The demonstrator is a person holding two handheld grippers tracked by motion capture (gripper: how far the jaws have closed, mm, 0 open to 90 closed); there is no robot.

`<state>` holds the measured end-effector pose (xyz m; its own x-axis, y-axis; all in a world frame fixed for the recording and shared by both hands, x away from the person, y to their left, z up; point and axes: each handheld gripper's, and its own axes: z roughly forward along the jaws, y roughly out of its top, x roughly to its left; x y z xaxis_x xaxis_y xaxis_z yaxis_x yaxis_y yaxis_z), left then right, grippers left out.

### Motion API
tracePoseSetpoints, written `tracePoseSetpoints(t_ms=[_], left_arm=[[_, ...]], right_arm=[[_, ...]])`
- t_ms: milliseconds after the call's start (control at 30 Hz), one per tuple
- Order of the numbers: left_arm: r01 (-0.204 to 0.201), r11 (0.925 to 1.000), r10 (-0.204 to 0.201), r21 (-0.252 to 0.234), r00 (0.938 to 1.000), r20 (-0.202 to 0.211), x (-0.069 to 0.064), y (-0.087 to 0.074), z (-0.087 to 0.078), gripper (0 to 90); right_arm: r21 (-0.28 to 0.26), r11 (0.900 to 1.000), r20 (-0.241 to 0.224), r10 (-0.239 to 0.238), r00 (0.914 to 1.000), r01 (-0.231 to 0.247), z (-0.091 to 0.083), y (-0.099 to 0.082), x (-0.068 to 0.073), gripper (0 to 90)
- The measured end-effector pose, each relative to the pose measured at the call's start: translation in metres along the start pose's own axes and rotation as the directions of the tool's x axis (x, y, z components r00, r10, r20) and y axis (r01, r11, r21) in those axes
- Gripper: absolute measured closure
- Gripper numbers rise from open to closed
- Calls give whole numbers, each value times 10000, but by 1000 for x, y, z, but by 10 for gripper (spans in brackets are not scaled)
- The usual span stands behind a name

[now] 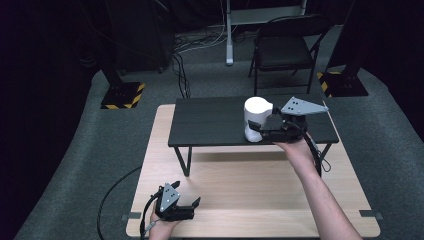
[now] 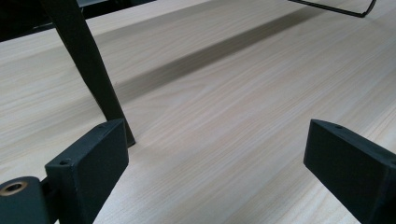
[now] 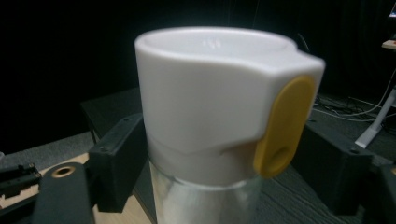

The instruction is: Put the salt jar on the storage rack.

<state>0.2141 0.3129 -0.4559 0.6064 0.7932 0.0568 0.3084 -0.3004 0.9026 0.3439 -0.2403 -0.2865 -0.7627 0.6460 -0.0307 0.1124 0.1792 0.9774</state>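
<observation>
High view: light wooden table (image 1: 250, 200) with a small black shelf (image 1: 215, 125) standing on it on thin black legs. On the shelf, toward its right side, a white container (image 1: 256, 119) standing upright. Right gripper (image 1: 260, 131) reaching in from the right, jaws on either side of the container low down. Right hand (image 1: 295, 150) under the gripper, forearm coming up from the bottom edge. Left gripper (image 1: 192, 204) near the front left of the table, well apart from the shelf, jaws spread with nothing between. Left hand (image 1: 160, 227) at the table's front edge. Behind the table, a black folding chair (image 1: 285, 45), cables on the grey floor (image 1: 75, 165), and stand bases with yellow and black stripes (image 1: 122, 95).

Left gripper view: two black jaws wide apart, bare table wood between them. A black shelf leg (image 2: 88, 70) just beyond the left jaw.

Right gripper view: container close up, with a white lid (image 3: 210, 88), a yellow tab (image 3: 282, 126) on its right side and a shiny silver body (image 3: 201, 200) below. One jaw on each side, right up against it, grasping the container.
</observation>
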Motion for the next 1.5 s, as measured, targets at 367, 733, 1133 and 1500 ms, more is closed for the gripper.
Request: tracePoseSetpoints(t_ms=[367,733,1133,1500], left_arm=[[4,10000,-4,18,10000,-14,-1,0,0,65],[-28,10000,28,68,10000,-19,-2,1,1,65],[-37,10000,37,93,10000,-36,-3,1,1,65],[-109,9997,109,219,9999,1,-2,3,2,65]], right_arm=[[-171,9994,-34,-311,9995,311,-29,-52,6,87],[-266,9955,-396,-918,9950,908,-79,-141,16,43],[516,9979,518,-413,9978,386,-116,-213,20,28],[1352,9904,740,-405,9964,302,-115,-230,24,20]])
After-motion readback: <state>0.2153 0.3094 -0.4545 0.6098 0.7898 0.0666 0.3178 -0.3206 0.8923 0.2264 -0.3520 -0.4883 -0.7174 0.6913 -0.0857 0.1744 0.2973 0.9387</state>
